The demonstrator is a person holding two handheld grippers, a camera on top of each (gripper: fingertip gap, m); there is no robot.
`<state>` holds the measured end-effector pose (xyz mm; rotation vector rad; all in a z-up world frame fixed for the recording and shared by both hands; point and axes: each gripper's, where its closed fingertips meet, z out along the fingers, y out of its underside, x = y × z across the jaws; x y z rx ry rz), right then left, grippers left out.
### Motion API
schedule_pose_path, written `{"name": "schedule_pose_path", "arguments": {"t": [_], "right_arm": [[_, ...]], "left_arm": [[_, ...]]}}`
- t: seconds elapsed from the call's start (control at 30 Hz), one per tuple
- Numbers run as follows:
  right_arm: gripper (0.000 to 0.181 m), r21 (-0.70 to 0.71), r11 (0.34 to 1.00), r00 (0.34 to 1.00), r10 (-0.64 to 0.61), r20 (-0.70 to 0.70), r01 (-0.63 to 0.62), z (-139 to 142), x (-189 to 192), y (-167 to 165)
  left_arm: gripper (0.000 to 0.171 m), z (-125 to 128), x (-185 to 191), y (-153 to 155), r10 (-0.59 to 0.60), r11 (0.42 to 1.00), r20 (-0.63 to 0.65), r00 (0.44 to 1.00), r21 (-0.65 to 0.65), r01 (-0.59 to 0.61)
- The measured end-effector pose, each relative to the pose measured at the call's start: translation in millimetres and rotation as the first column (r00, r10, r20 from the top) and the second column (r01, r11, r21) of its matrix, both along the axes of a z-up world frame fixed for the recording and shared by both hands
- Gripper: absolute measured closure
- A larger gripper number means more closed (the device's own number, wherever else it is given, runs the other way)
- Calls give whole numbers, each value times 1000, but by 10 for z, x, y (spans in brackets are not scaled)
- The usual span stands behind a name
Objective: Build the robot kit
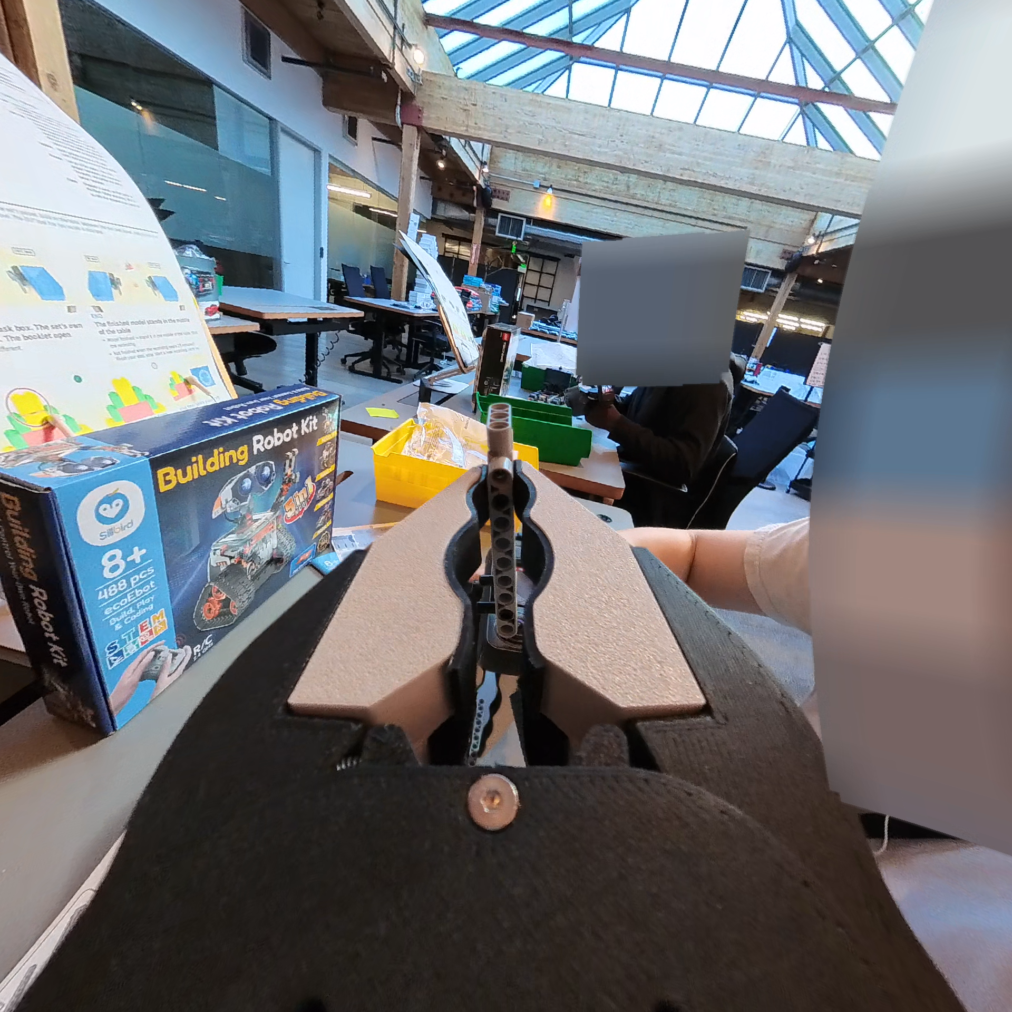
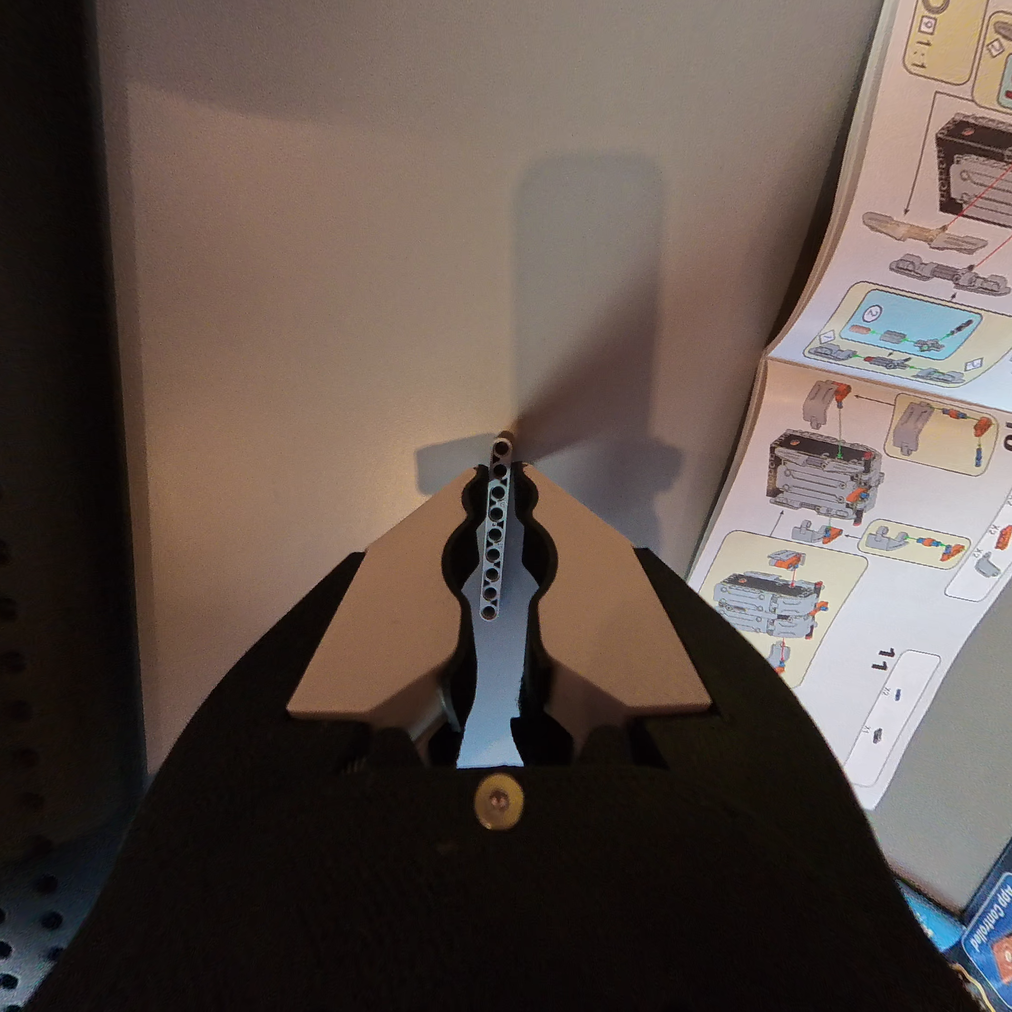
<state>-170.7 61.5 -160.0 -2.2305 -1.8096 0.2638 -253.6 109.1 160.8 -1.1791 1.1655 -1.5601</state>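
- Left hand-held gripper [image 1: 501, 465], lower centre of the left wrist view: its 2 tan fingers are closed to a narrow slot around a grey perforated beam [image 1: 501, 525]. The beam's long axis runs straight along the fingers, away from the camera, and a short length of it sticks out past the tips.
- At that protruding end a lighter grey piece with round holes [image 1: 499, 419] stands on the beam; whether it is joined to the beam or only lined up with it cannot be told.
- Right hand-held gripper [image 2: 501, 465], lower centre of the right wrist view: its fingers are also drawn narrow, clamped on a second grey beam with holes [image 2: 495, 539]. This beam too lies lengthwise between the fingers, leaning slightly, with only its last hole clear of the tips.
- Beyond those tips is a plain pale wall-like surface [image 2: 328, 274] with shadows on it; how close the beam end is to it cannot be told.
- Right side of that view: an open instruction sheet with building diagrams [image 2: 854, 493], well to the side of the beam.
- Left of the left wrist view: a blue robot kit box [image 1: 164, 547] standing on the tabletop [image 1: 82, 794], beside the gripper.
- Mid frame, behind the beam tip: a yellow bin [image 1: 416, 471] holding clear bags, then green bins [image 1: 553, 438].
- Right middle: a person's forearm [image 1: 712, 564].
- Upper left: a curved printed sheet [image 1: 82, 274].
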Motion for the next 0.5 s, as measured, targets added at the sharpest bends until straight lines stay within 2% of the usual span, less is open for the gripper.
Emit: {"name": "schedule_pose_path", "arguments": {"t": [0.27, 0.33, 0.4, 0.43, 0.47, 0.5], "right_arm": [[175, 4, 999, 999, -46, -17, 46, 4, 17, 42], [174, 49, 997, 996, -60, -65, 63, 180, 30, 87], [175, 124, 982, 960, -108, -260, 144, 695, 15, 243], [175, 149, 968, 904, -126, -408, 202, 1083, 17, 330], [175, 153, 952, 804, -129, -581, 263, 1545, 30, 399], [175, 117, 946, 652, -117, -749, 303, 2042, 51, 413]], "left_arm": [[167, 4, 0, -14, -7, 1000, 4, 1000, -1, 7], [167, 2, 1, -12, -11, 1000, 7, 1000, -4, 11], [167, -14, 28, -20, -28, 1000, 2, 1000, -3, 28], [167, -18, 56, -26, -39, 999, 3, 999, -4, 39], [167, -11, 96, -32, -52, 999, 9, 999, -11, 52], [167, 1, 148, -50, -70, 997, 16, 997, -22, 70]]}}
